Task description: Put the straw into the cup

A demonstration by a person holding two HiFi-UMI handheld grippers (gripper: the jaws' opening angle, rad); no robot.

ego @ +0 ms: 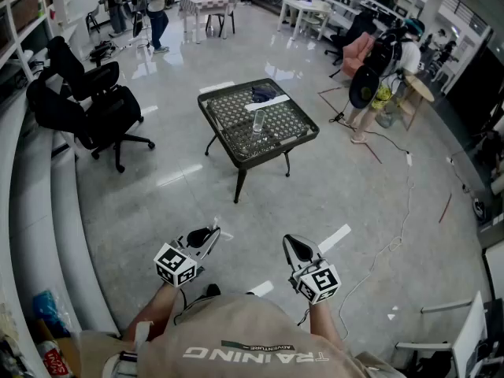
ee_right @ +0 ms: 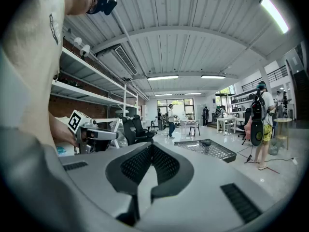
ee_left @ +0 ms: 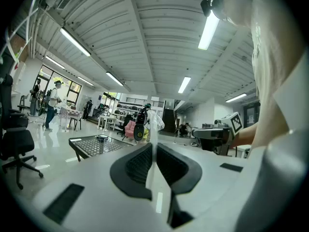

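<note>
Jaws of left gripper [ego: 213, 235] and right gripper [ego: 292, 244] were clenched on nothing, well apart from the table [ego: 210, 123] bearing cup [ego: 257, 122] and straw [ego: 266, 102], in a glossy-floored hall.

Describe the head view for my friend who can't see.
A small black mesh table stands ahead on a shiny floor, holding a clear cup and a white straw. Below, the left gripper and right gripper are empty.
</note>
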